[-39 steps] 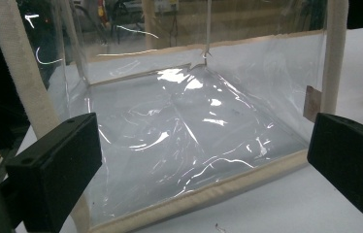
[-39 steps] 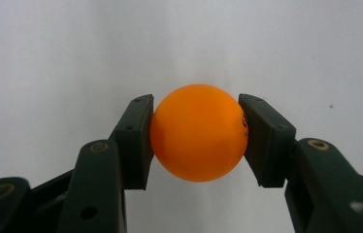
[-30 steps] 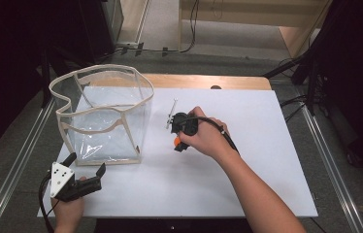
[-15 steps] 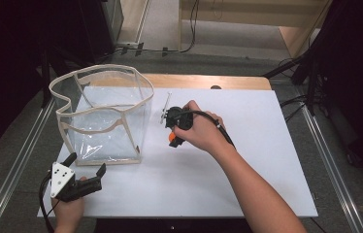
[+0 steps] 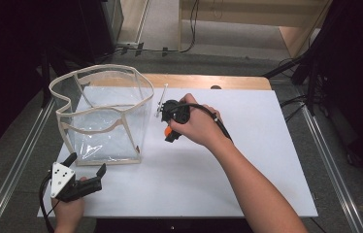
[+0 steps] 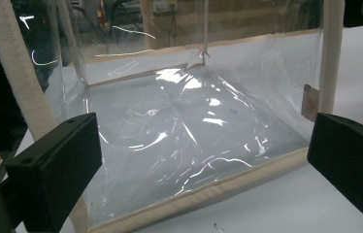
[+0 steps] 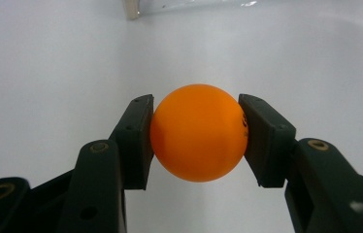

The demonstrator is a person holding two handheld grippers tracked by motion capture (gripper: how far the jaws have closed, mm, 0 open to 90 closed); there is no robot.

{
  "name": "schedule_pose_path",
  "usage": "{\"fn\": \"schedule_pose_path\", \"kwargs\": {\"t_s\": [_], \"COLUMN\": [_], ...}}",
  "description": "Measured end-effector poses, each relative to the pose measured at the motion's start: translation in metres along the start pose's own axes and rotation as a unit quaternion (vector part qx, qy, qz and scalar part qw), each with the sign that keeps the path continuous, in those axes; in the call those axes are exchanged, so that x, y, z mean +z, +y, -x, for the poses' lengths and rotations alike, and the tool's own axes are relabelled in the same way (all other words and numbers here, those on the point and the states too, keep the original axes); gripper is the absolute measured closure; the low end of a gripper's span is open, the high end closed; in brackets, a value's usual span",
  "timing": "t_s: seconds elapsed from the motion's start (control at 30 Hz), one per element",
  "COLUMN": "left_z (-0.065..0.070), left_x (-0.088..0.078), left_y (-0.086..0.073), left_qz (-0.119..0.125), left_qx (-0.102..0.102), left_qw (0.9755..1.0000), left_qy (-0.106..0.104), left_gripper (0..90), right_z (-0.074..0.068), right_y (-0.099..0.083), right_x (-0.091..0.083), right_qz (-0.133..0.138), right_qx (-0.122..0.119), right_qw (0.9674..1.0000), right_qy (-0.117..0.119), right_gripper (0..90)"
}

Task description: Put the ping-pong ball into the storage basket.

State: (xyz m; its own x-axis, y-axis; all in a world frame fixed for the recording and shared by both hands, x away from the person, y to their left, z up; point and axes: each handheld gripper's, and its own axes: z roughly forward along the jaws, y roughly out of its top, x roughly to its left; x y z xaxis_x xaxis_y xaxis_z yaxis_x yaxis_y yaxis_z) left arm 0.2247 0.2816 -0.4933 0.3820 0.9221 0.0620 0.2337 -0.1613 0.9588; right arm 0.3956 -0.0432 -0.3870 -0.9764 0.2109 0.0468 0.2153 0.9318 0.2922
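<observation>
Although clamped firmly between the 2 black jaws of the right gripper point(image 5: 169, 134), sits outside the bag for now: small smooth orange ball point(image 7: 199, 132), pinched at both sides, over the white table sheet point(image 5: 257, 155) and just beside the right wall of the clear plastic bag with beige fabric trim point(image 5: 97, 69).

Judged as roughly halfway. Done: pick-up of the ball, with a centred, even-looking grip. Left, most likely: lifting above the trimmed rim, moving over the open mouth, letting go inside. Bag standing upright, mouth open, apparently with nothing in it.

Resting near the front left corner of the sheet, just short of the bag's front wall: left gripper point(image 5: 88, 162), jaws wide apart, holding nothing, aimed at that wall in the left gripper view. Not yet touching the bag, as far as can be told.

Hard to settle:
- whether touching the sheet or raised off it, for the ball
- what to make of a thin pale rod point(image 5: 161, 99) past the right hand
- the dark print on the ball, half covered by 1 jaw
- the bag's far wall, blurred by glare and creases
</observation>
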Motion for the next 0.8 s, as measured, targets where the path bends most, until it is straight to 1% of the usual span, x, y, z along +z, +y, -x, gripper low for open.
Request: {"fn": "schedule_pose_path", "kwargs": {"t_s": [0.1,0.13,0.23,0.4,0.6,0.63,0.73,0.77,0.8], "left_z": [0.000,0.000,0.000,0.000,0.001,0.001,0.001,0.001,0.001], "left_x": [0.000,0.000,0.000,0.000,0.000,0.000,0.000,0.000,0.000], "left_y": [0.000,0.000,0.000,0.000,0.000,0.000,0.000,0.000,0.000], "left_qz": [0.000,0.000,-0.001,-0.001,-0.002,-0.002,-0.003,-0.006,-0.003], "left_qx": [0.000,0.000,-0.001,0.000,-0.001,0.000,0.000,0.002,0.003], "left_qw": [1.0000,1.0000,1.0000,1.0000,1.0000,1.0000,1.0000,1.0000,1.0000], "left_qy": [0.000,0.000,0.001,0.001,0.002,0.002,0.003,0.004,0.002], "left_gripper": [0.0,0.0,0.0,0.0,0.0,0.0,0.0,0.0,0.0], "right_z": [0.000,0.001,0.001,0.002,0.003,0.003,0.004,0.004,0.004], "right_y": [0.002,0.003,0.004,0.005,0.006,0.007,0.009,0.010,0.011], "right_x": [-0.003,-0.004,-0.008,-0.014,-0.023,-0.025,-0.029,-0.030,-0.031], "right_qz": [0.001,0.004,0.008,0.004,0.014,0.013,0.015,0.016,0.015], "right_qx": [-0.001,-0.006,-0.003,-0.002,-0.007,-0.003,-0.009,-0.006,-0.007], "right_qw": [1.0000,1.0000,1.0000,1.0000,0.9999,0.9999,0.9998,0.9999,0.9999], "right_qy": [0.000,0.001,0.004,0.004,0.005,0.005,0.004,0.004,0.003], "right_gripper": [47.6,47.6,47.6,47.6,47.6,47.6,47.6,47.7,47.6]}}
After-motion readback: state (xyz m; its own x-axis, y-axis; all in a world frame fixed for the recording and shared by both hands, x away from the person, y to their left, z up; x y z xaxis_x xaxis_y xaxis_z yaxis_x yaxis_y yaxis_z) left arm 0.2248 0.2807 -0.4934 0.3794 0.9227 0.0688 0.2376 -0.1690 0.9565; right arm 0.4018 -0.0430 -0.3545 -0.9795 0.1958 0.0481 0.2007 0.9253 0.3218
